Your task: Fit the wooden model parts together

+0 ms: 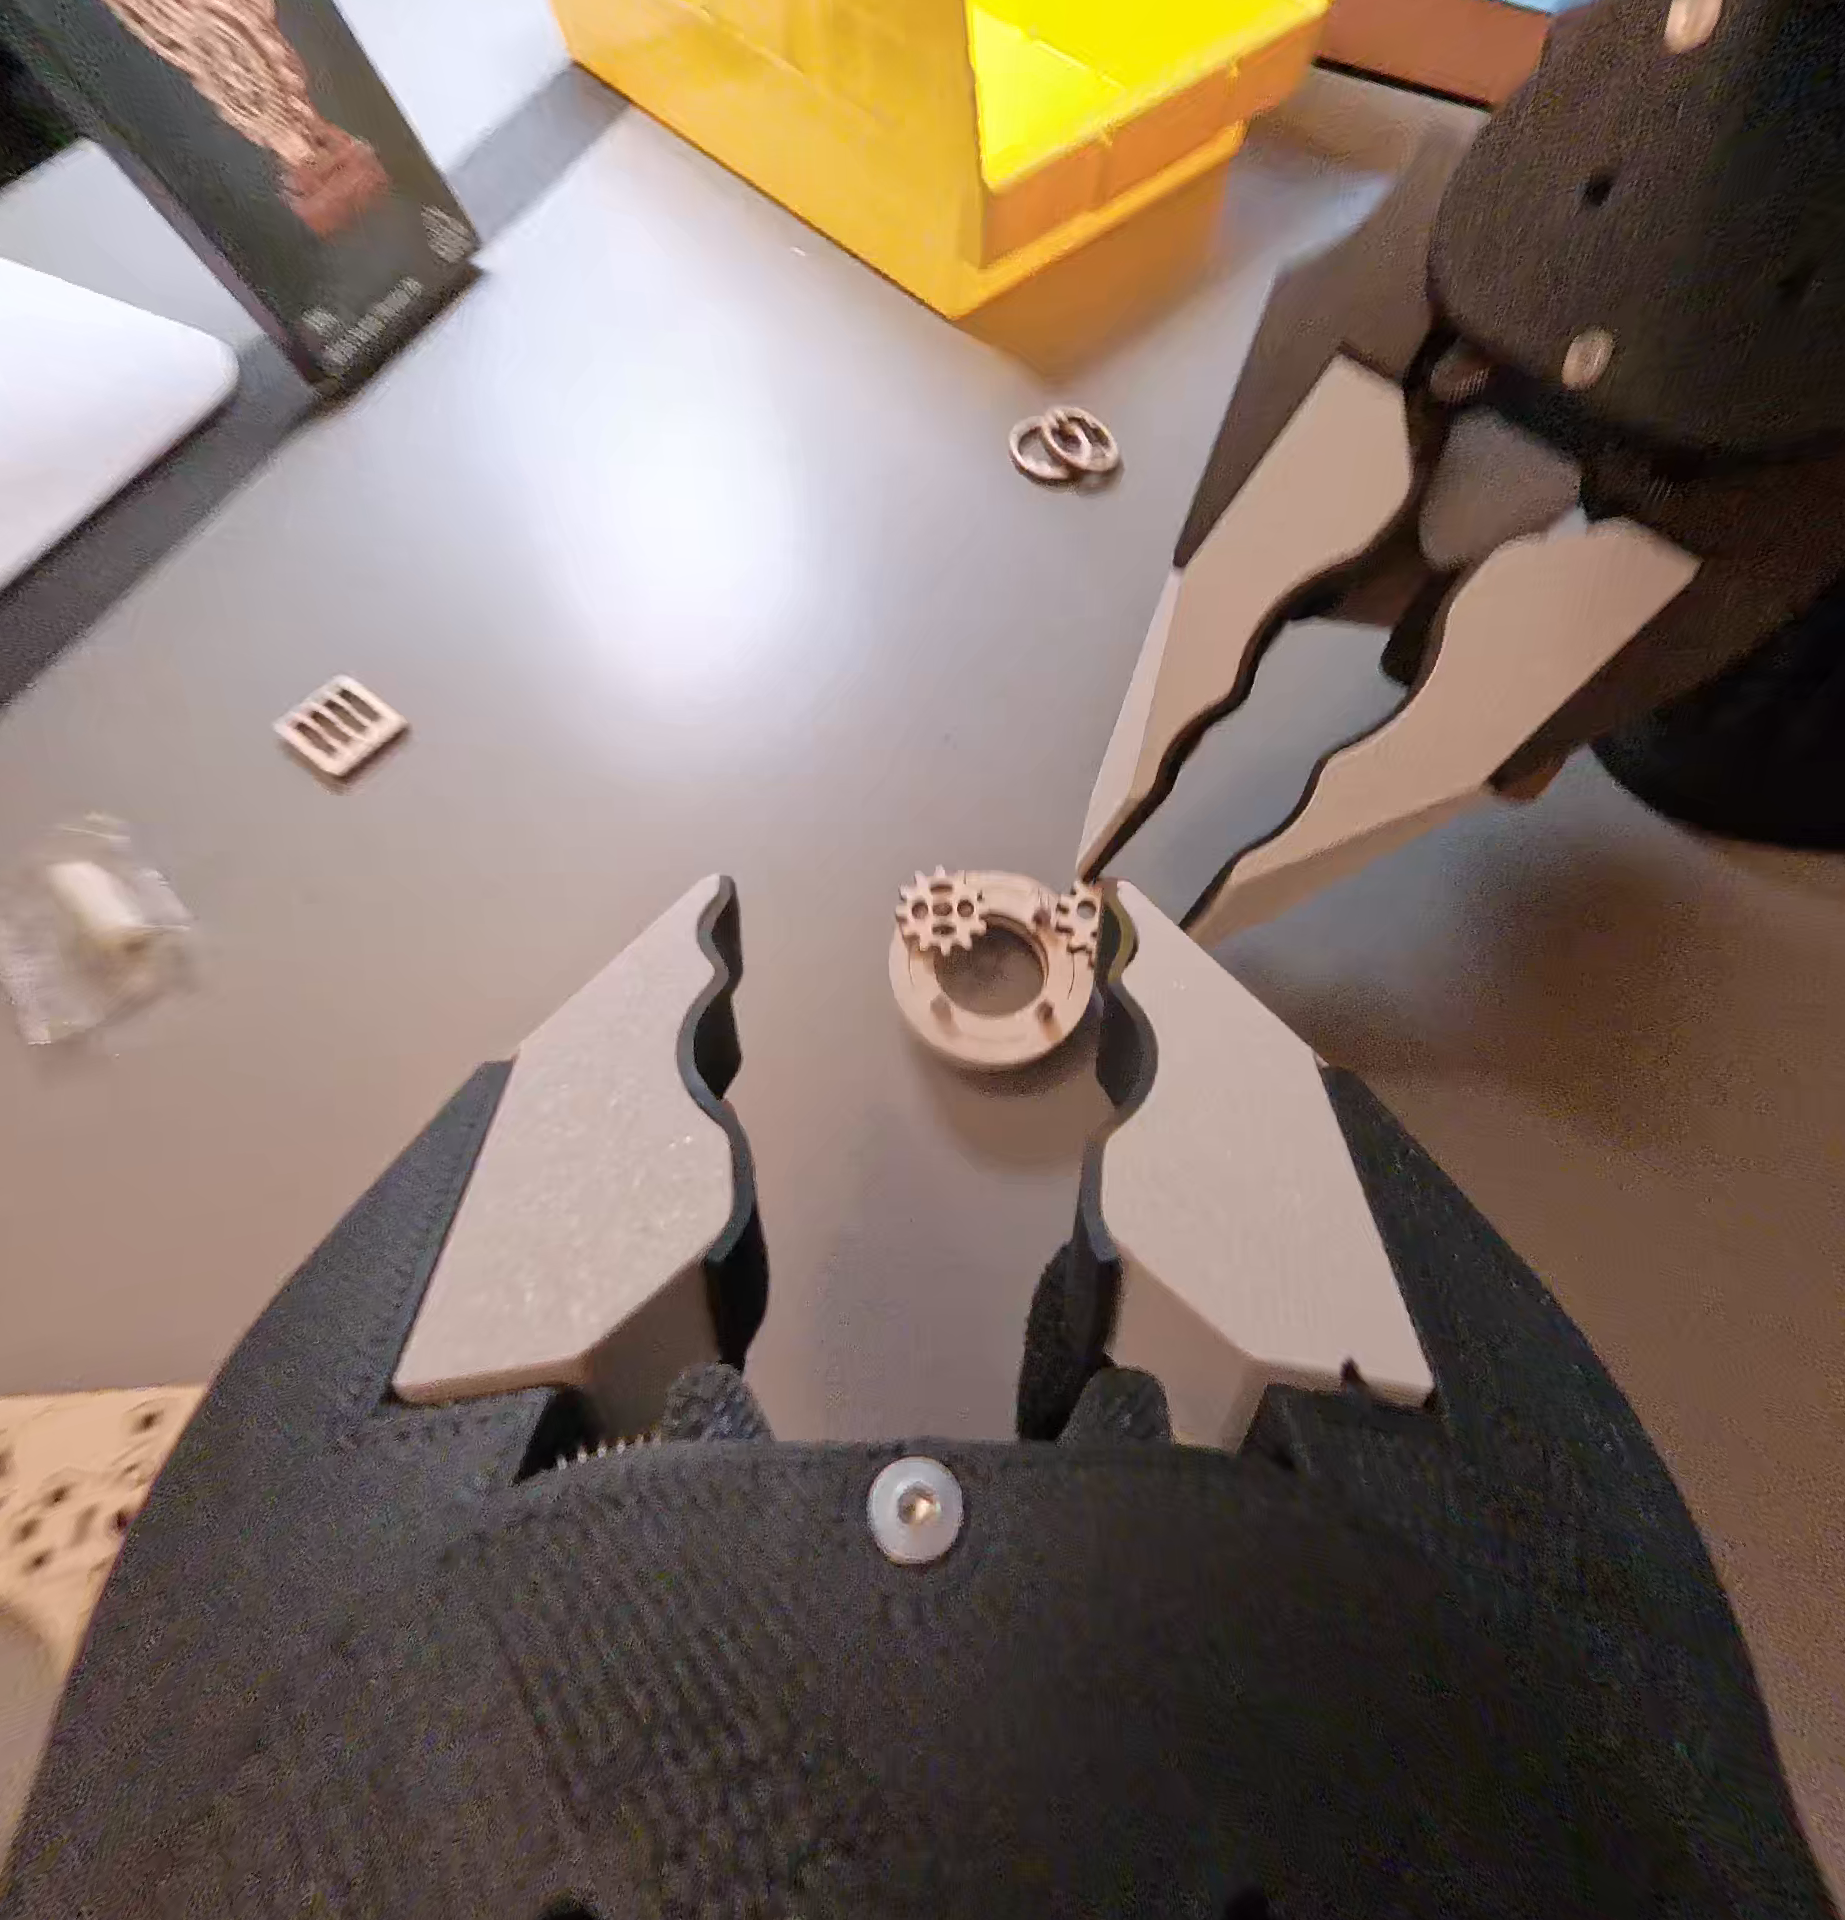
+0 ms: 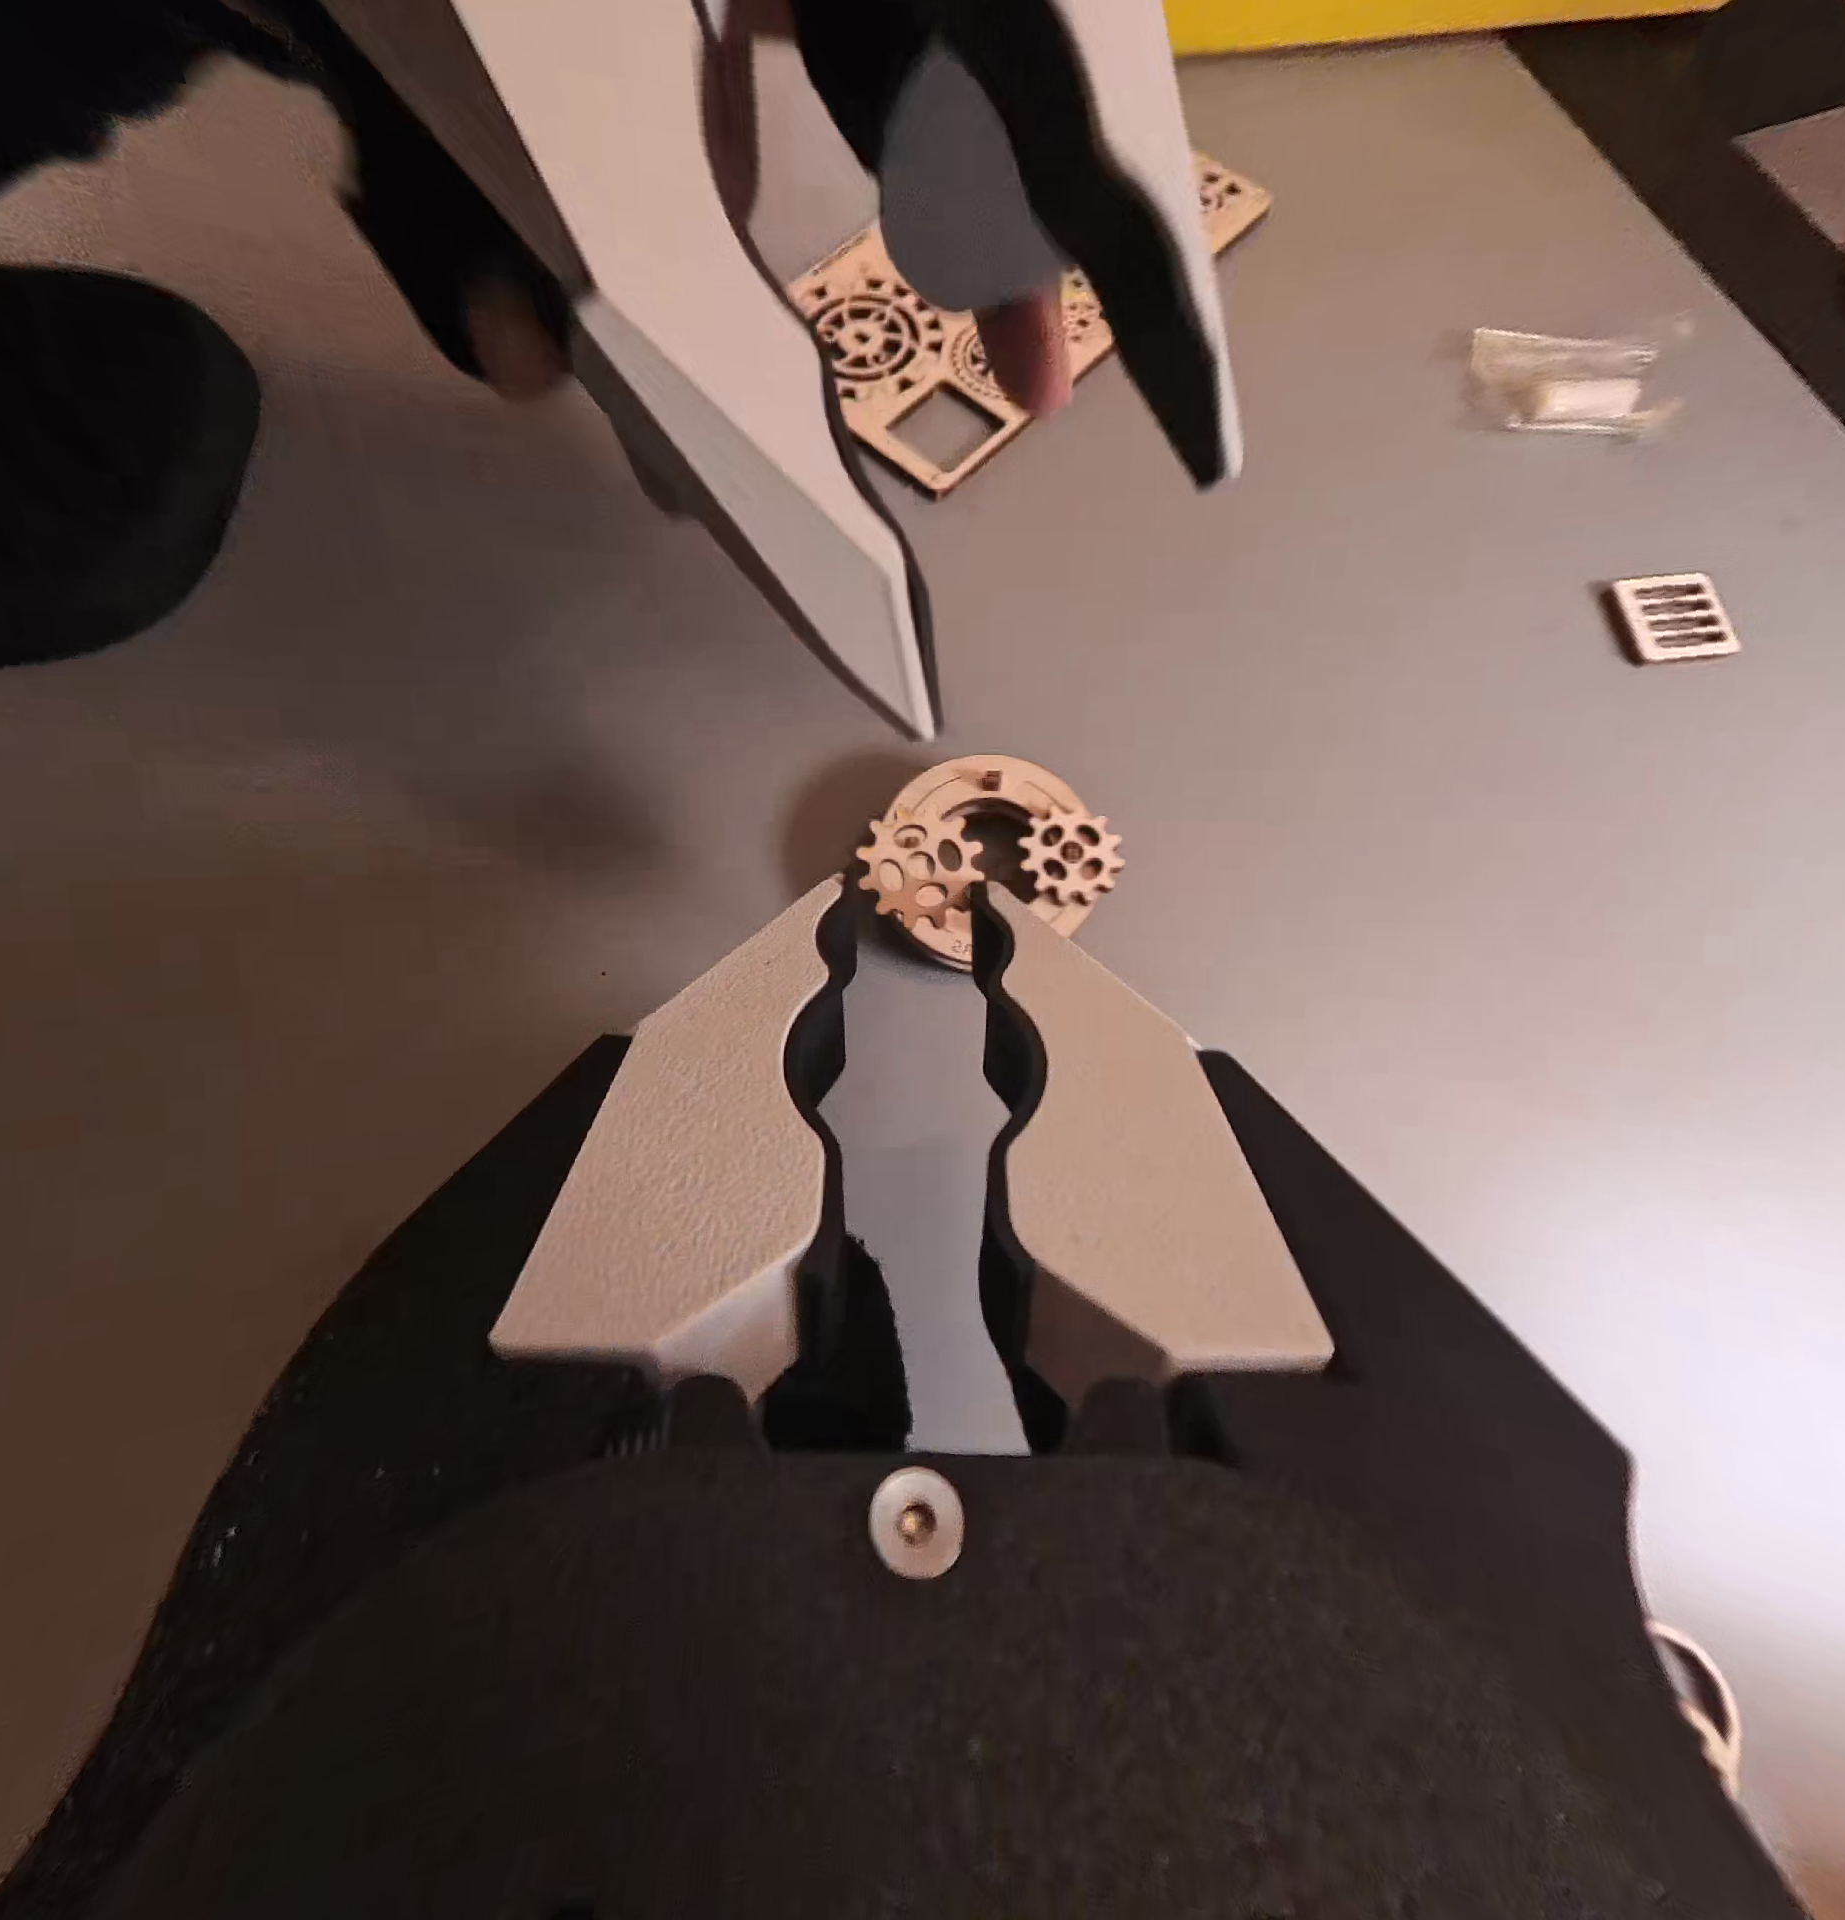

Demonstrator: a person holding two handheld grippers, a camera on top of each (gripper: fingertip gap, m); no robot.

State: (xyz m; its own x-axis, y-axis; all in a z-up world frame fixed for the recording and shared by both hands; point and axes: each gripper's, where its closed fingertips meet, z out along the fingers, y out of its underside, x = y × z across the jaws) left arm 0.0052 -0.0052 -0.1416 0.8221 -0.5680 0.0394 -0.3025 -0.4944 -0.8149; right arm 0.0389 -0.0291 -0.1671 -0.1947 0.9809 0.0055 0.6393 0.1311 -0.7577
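A round wooden ring base (image 1: 985,1029) lies on the grey table (image 1: 689,540). One small gear (image 1: 939,914) sits on its rim. My right gripper (image 2: 918,902) reaches in from the right and is shut on a second small gear (image 2: 918,868) at the ring's edge. That gear (image 1: 1076,916) is partly hidden in the left wrist view. My left gripper (image 1: 920,899) is open and empty, with its right fingertip (image 1: 1126,914) just beside the ring and the held gear. In the right wrist view the ring base (image 2: 985,790) lies just past my fingertips, and the left gripper (image 2: 1063,608) hangs open behind it.
A yellow bin (image 1: 949,135) and a dark box (image 1: 274,177) stand at the back. Two wooden rings (image 1: 1063,449), a slotted wooden plate (image 1: 341,724) and a small plastic bag (image 1: 87,925) lie on the table. A cut-out wooden parts sheet (image 2: 949,416) lies behind the left gripper. Both grippers' tips are roughly 20 cm from the slotted wooden plate (image 1: 341,724). My right wrist view (image 2: 1673,622) looks at it from another angle.
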